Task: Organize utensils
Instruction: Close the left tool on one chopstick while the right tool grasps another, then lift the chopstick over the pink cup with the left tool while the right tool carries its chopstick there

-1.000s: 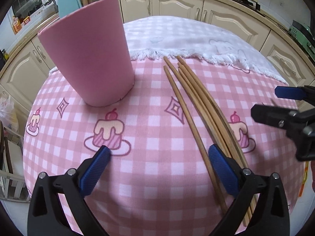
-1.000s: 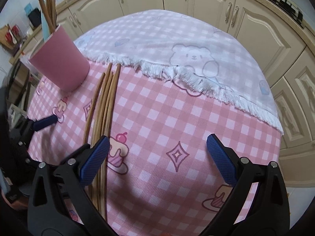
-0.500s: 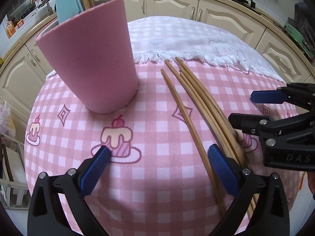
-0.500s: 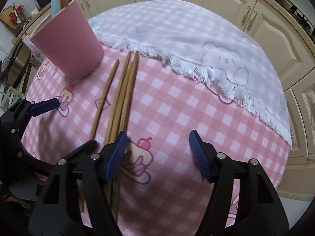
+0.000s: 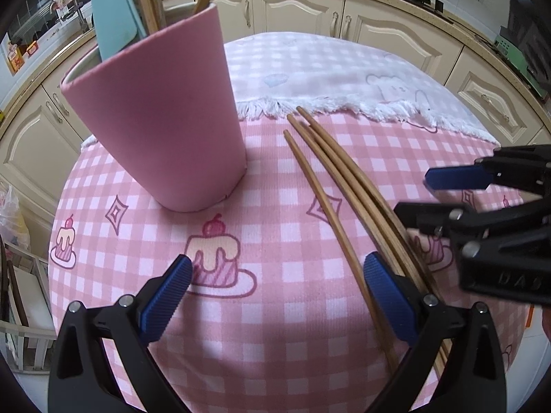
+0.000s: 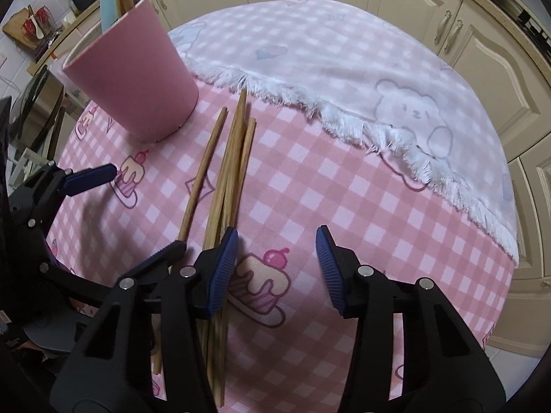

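Observation:
Several wooden chopsticks lie side by side on the pink checked tablecloth; they also show in the right wrist view. A pink cup stands upright to their left and holds chopsticks and a light blue utensil; it also shows in the right wrist view. My left gripper is open and empty, low over the cloth, its right finger beside the chopsticks. My right gripper is open and empty, its left finger over the chopsticks' near ends. It also shows in the left wrist view.
A white fringed cloth with bear prints covers the far half of the round table. Cream kitchen cabinets run behind and around the table. The table edge drops off at the right.
Both grippers have moved closer to the cup and chopsticks. My right gripper has narrowed its opening and come down over the chopsticks' near ends.

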Available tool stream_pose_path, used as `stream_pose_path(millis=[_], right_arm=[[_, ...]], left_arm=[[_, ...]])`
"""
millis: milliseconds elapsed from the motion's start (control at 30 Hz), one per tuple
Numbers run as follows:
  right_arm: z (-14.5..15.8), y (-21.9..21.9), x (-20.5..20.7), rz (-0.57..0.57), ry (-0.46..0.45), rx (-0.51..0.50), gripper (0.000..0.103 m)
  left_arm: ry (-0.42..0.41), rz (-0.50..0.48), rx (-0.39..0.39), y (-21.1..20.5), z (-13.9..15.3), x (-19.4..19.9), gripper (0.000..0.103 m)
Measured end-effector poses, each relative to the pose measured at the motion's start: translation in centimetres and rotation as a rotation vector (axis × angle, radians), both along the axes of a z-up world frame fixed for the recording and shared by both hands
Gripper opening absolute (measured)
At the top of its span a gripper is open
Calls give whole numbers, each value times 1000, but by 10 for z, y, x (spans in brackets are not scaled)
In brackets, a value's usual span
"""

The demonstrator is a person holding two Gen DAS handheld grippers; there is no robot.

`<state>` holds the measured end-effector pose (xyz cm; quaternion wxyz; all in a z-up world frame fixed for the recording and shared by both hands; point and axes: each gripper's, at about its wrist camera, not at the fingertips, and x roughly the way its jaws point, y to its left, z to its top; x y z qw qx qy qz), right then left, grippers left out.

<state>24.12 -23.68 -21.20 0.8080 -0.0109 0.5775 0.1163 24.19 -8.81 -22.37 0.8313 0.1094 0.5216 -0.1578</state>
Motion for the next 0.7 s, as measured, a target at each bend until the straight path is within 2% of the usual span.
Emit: stream_pose_path(millis=[100, 267, 400, 467, 600, 667, 700], right_arm=[[8, -7, 2, -39, -32, 7, 47], [-4, 2, 0, 28, 21, -18, 47], [-3, 5, 0, 28, 29, -19, 47], [-4, 7, 1, 31, 35, -28, 47], [-5, 12, 10, 17, 64, -40, 36], [-7, 16, 22, 10, 78, -37, 35], [-7, 17, 26, 12, 82, -45, 35]], left_arm=[[2, 1, -1, 1, 0, 0, 98], [0, -6, 7, -1, -1, 1, 98], [2, -19, 13, -4, -1, 2, 97], [13, -31, 16, -8, -3, 3, 85], [33, -53, 8, -13, -2, 6, 69], [45, -67, 5, -16, 0, 7, 57], [51, -73, 3, -18, 0, 8, 55]])
